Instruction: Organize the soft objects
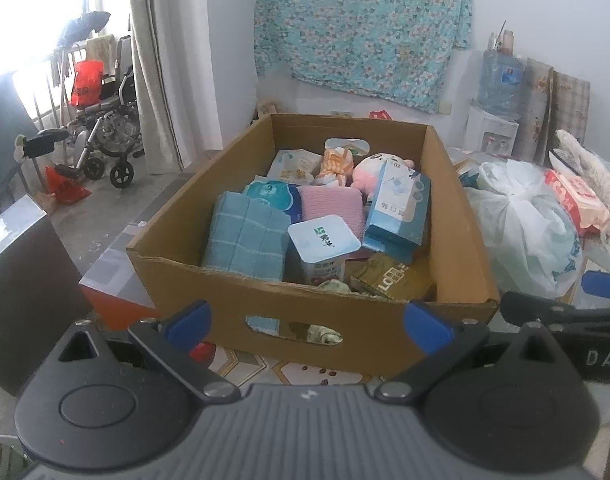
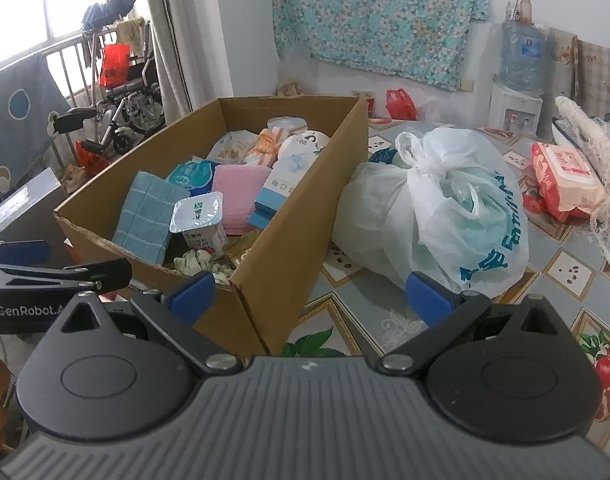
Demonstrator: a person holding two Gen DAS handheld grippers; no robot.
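A cardboard box (image 1: 457, 216) (image 2: 297, 208) stands on the table, filled with soft goods: a blue checked towel (image 1: 245, 240) (image 2: 145, 212), a pink cloth (image 1: 331, 208) (image 2: 237, 192), a pink plush toy (image 1: 369, 172), tissue packs (image 1: 399, 208) and a yogurt cup (image 1: 323, 240) (image 2: 197, 216). My left gripper (image 1: 309, 324) is open just in front of the box's near wall, holding nothing. My right gripper (image 2: 311, 294) is open at the box's near right corner, also holding nothing. The right gripper's fingers (image 1: 601, 284) show at the right edge of the left wrist view.
A tied white plastic bag (image 2: 437, 208) (image 1: 525, 216) lies right of the box on the patterned tablecloth (image 2: 385, 316). A red wet-wipes pack (image 2: 565, 176) sits further right. A water dispenser (image 2: 517, 80) stands behind. A wheelchair (image 1: 105, 132) is by the window at left.
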